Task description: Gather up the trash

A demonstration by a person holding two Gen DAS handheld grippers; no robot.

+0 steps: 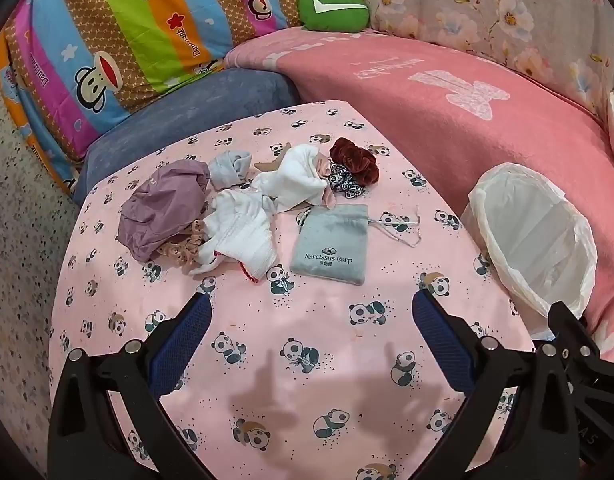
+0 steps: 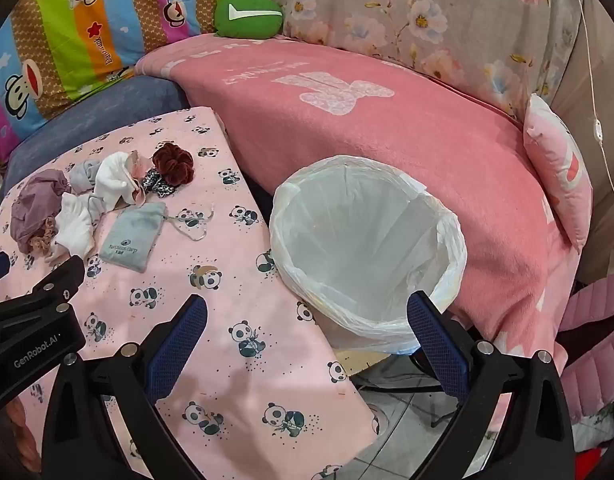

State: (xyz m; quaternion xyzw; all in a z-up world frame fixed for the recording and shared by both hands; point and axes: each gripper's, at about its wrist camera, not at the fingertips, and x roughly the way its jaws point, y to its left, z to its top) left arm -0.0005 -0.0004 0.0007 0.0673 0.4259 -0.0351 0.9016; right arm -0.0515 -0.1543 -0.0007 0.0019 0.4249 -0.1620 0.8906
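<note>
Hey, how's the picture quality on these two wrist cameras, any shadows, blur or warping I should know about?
Left wrist view: sharp and evenly lit, soft shadows of the left gripper fall on the panda cloth; fisheye bends the cloth's edges, dark corners. Right wrist view: equally sharp, the bin liner is bright but not blown out; the right gripper casts a faint shadow, edges warp.
</note>
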